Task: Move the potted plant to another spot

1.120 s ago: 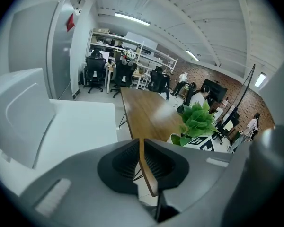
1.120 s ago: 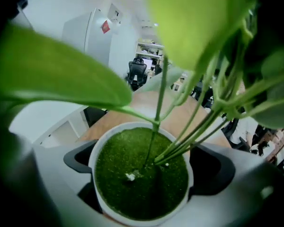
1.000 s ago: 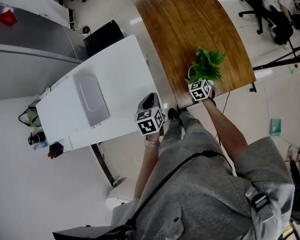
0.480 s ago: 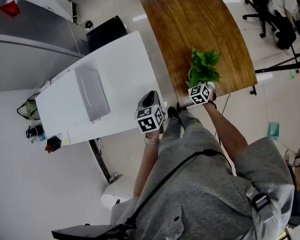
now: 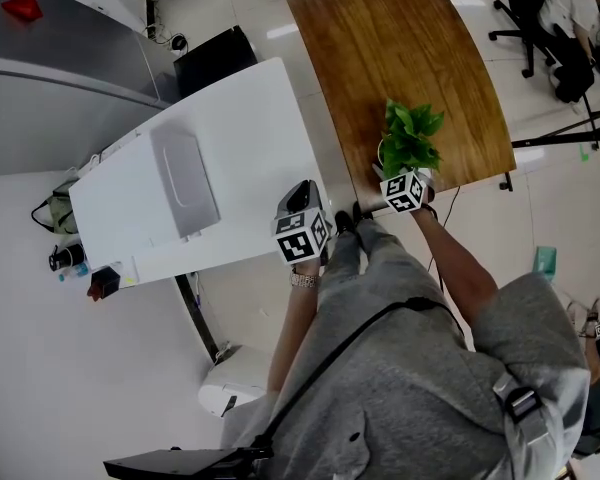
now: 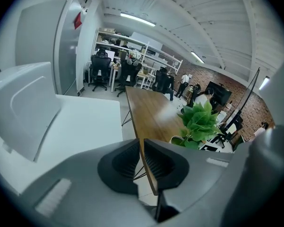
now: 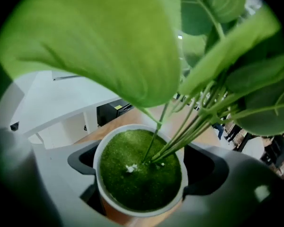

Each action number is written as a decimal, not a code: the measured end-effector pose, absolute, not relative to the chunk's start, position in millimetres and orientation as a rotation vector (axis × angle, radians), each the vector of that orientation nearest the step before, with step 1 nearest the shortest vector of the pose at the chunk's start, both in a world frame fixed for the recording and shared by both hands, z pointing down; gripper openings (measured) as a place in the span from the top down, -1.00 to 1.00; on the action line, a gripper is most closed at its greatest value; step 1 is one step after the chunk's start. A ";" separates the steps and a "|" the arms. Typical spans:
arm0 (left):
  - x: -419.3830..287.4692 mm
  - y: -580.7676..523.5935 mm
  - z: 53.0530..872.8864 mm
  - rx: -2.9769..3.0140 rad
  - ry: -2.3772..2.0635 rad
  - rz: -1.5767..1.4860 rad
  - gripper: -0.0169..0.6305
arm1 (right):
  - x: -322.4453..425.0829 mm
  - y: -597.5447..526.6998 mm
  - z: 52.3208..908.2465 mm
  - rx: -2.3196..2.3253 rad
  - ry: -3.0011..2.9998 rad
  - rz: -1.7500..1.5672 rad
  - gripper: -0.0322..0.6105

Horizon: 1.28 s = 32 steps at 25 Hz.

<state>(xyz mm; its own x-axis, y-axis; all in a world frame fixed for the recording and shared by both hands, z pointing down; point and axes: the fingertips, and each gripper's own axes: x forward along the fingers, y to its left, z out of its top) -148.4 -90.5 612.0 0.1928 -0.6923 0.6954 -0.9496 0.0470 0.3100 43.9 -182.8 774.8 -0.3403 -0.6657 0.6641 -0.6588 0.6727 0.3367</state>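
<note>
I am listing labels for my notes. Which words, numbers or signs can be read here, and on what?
No text can be read anywhere.
Left cube, right cube: black square patterns, no letters.
Red patch on grey cabinet: too small to read.
Yellow label on black box: too blurred to read.

A long brown wooden table (image 5: 400, 58) with curved sides stands just beside a white rectangular table (image 5: 235, 128), which bears a pale grey rectangular object (image 5: 183, 183). A black box (image 5: 215, 60) sits on the floor beyond the white table. A black office chair (image 5: 538, 23) stands at right.
</note>
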 end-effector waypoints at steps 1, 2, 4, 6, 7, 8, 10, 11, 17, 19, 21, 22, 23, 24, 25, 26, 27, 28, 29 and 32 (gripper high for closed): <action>-148.6 -89.8 613.0 1.705 -1.561 0.427 0.81 | 45.9 -180.1 774.4 1.028 -2.070 -0.001 -0.71; -148.8 -89.7 613.7 1.704 -1.560 0.429 0.81 | 48.2 -177.3 774.0 1.034 -2.069 0.004 -0.73; -148.6 -90.7 614.0 1.707 -1.557 0.432 0.81 | 51.8 -172.0 772.7 1.050 -2.066 0.007 -0.77; -147.4 -92.4 613.1 1.715 -1.552 0.433 0.81 | 53.2 -169.1 769.7 1.072 -2.078 0.019 -0.84; -146.6 -93.2 612.5 1.720 -1.550 0.433 0.81 | 53.2 -168.8 768.4 1.084 -2.089 0.038 -0.87; -145.5 -93.7 611.9 1.724 -1.548 0.433 0.81 | 53.3 -169.3 767.6 1.095 -2.101 0.068 -0.91; -142.7 -93.9 611.2 1.733 -1.542 0.436 0.81 | 55.1 -173.1 768.6 1.121 -2.116 0.147 -0.91; -141.2 -93.5 611.1 1.737 -1.540 0.439 0.81 | 56.4 -175.9 769.9 1.131 -2.117 0.181 -0.91; -138.1 -88.0 610.4 1.742 -1.531 0.450 0.81 | 54.4 -184.9 774.7 1.150 -2.115 0.342 -0.92; -138.7 -86.2 609.9 1.740 -1.534 0.450 0.81 | 53.3 -185.0 777.2 1.161 -2.126 0.390 -0.92; -140.2 -85.2 609.4 1.736 -1.541 0.450 0.81 | 53.1 -186.0 779.1 1.168 -2.139 0.410 -0.91; -141.7 -84.9 609.3 1.733 -1.546 0.449 0.81 | 52.9 -186.0 780.5 1.164 -2.140 0.410 -0.92; -143.4 -84.5 609.3 1.730 -1.549 0.447 0.81 | 52.2 -185.8 781.9 1.157 -2.141 0.407 -0.91; -144.7 -84.1 609.4 1.726 -1.551 0.446 0.81 | 51.8 -185.1 782.9 1.150 -2.141 0.405 -0.88; -145.6 -83.5 609.5 1.722 -1.552 0.445 0.81 | 52.5 -183.9 784.3 1.148 -2.138 0.408 -0.86; -146.1 -83.0 609.6 1.721 -1.553 0.443 0.81 | 54.0 -183.0 785.2 1.151 -2.135 0.409 -0.85; -146.4 -82.7 609.6 1.720 -1.553 0.442 0.81 | 54.6 -182.4 784.5 1.154 -2.137 0.407 -0.84; -146.5 -82.6 609.7 1.720 -1.553 0.441 0.81 | 54.0 -182.3 781.6 1.157 -2.145 0.400 -0.84; -146.3 -82.8 609.8 1.721 -1.552 0.440 0.81 | 53.1 -182.7 776.9 1.160 -2.156 0.389 -0.84; -146.0 -83.7 610.0 1.717 -1.554 0.432 0.81 | 55.5 -186.1 764.2 1.190 -2.171 0.358 -0.84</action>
<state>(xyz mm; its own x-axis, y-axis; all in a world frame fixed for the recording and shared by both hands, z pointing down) -146.0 -83.7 610.0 0.2002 -0.6906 0.6950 -0.9503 0.0358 0.3093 55.5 -186.1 764.2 -0.3941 -0.6584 0.6413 -0.8294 0.5553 0.0605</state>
